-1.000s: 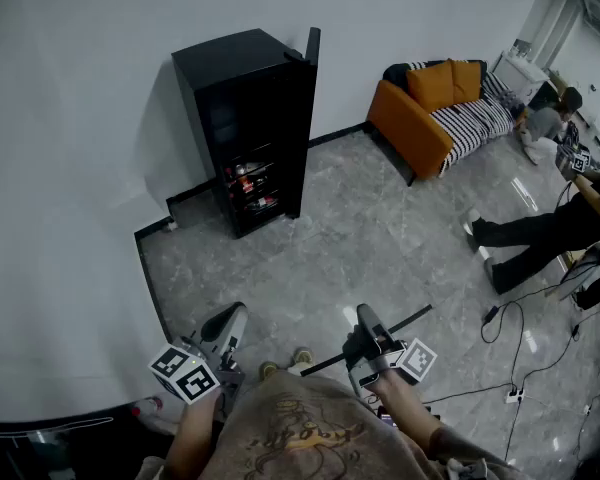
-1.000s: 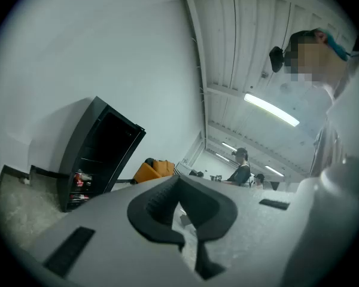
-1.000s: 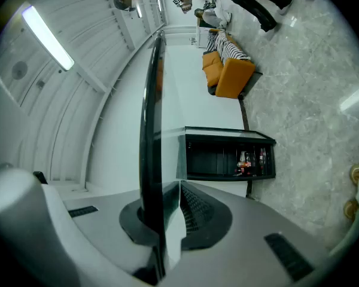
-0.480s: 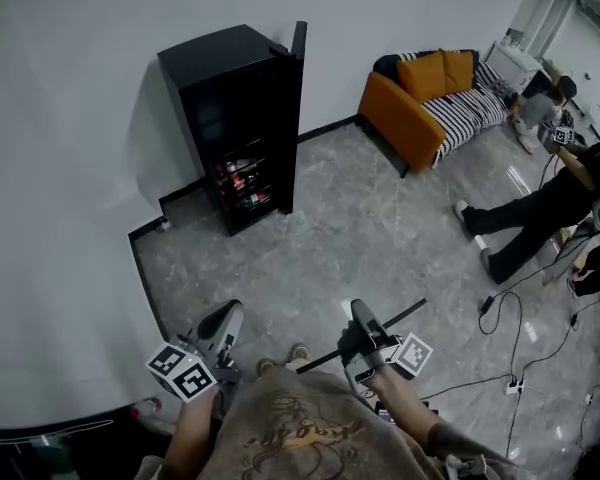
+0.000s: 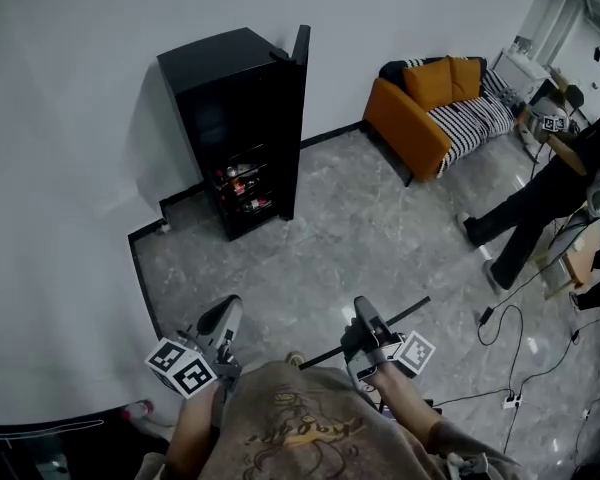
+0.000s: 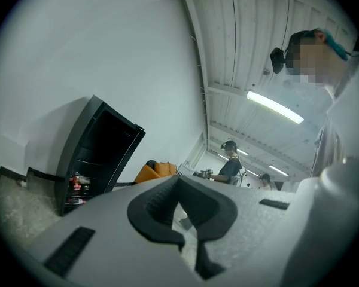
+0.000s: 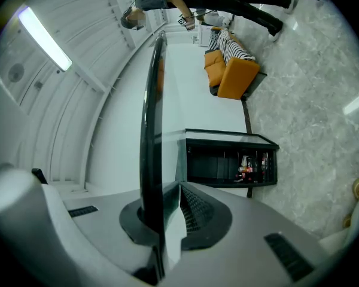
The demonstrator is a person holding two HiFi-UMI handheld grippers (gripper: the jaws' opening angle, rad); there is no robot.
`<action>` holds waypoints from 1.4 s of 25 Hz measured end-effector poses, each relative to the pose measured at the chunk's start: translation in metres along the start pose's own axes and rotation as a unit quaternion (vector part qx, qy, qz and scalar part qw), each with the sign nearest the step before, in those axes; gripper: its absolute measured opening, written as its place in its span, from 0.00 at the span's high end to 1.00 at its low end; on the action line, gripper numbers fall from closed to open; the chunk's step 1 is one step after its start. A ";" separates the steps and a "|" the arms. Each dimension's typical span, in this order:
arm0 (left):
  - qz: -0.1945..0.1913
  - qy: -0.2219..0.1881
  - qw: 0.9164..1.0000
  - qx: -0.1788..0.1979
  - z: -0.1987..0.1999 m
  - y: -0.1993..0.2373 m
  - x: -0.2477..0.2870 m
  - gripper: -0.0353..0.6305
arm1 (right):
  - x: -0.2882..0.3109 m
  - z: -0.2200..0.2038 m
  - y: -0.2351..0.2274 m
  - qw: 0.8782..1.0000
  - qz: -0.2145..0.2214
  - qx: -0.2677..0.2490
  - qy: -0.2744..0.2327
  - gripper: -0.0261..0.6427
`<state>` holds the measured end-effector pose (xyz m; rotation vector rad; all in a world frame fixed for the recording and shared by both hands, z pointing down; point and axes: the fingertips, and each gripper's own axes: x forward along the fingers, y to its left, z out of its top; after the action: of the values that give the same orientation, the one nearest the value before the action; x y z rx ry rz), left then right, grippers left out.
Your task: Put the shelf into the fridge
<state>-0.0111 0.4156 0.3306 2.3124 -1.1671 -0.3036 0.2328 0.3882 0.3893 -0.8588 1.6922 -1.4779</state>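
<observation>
The black fridge (image 5: 235, 128) stands against the white wall with its door open and bottles on its lower racks. It also shows in the left gripper view (image 6: 96, 154) and the right gripper view (image 7: 227, 160). My right gripper (image 5: 362, 314) is shut on the shelf (image 5: 405, 315), a thin glass panel with a dark edge, seen edge-on and held low in front of the person's body. In the right gripper view the shelf (image 7: 151, 130) rises from between the jaws (image 7: 167, 214). My left gripper (image 5: 225, 318) is shut with nothing in it (image 6: 179, 187). Both grippers are several steps from the fridge.
An orange sofa (image 5: 430, 108) with a striped cover stands at the back right. A person in dark clothes (image 5: 560, 178) stands at the right edge. Cables and a power strip (image 5: 510, 400) lie on the grey marble floor (image 5: 330, 248) at the right.
The head view has shifted slightly. The person at the right has stepped further right and back. Both grippers and the shelf keep almost the same place in the view.
</observation>
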 end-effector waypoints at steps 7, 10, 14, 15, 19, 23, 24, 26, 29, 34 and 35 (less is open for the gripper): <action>0.015 -0.008 1.000 -0.001 0.003 0.009 0.020 0.94 | 0.035 0.016 -0.003 0.999 0.004 -0.010 0.030 0.92; 0.017 -0.010 1.000 -0.005 0.007 0.019 0.030 0.94 | 0.052 0.020 -0.009 1.000 0.003 0.001 0.029 0.92; 0.013 -0.004 1.000 -0.001 0.013 0.037 0.050 0.94 | 0.075 0.026 -0.024 1.000 -0.007 0.007 0.025 0.92; 0.012 -0.001 1.000 0.002 0.016 0.043 0.055 0.94 | 0.082 0.029 -0.027 1.000 -0.010 0.006 0.025 0.92; 0.007 0.004 1.000 0.005 0.033 0.067 0.077 0.94 | 0.114 0.033 -0.035 1.000 -0.013 0.009 0.023 0.92; 0.002 0.006 1.000 0.001 0.045 0.089 0.100 0.94 | 0.145 0.041 -0.038 1.000 -0.012 0.013 0.023 0.92; 0.001 0.007 1.000 -0.001 0.048 0.094 0.105 0.94 | 0.152 0.042 -0.039 1.000 -0.013 0.013 0.023 0.92; -0.003 0.010 1.000 -0.003 0.054 0.103 0.114 0.94 | 0.165 0.042 -0.040 1.000 -0.013 0.015 0.023 0.92; -0.012 0.013 1.000 -0.004 0.065 0.117 0.128 0.94 | 0.187 0.043 -0.040 0.999 -0.016 0.017 0.025 0.92; -0.026 0.024 0.999 -0.006 0.086 0.140 0.150 0.94 | 0.226 0.040 -0.043 0.999 -0.024 0.016 0.028 0.92; -0.029 0.025 0.999 -0.007 0.090 0.146 0.155 0.94 | 0.233 0.040 -0.044 0.999 -0.025 0.016 0.028 0.92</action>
<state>-0.0548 0.1889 0.3405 2.3314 -1.0714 -0.2717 0.1472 0.1639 0.4081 -0.8562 1.6939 -1.5718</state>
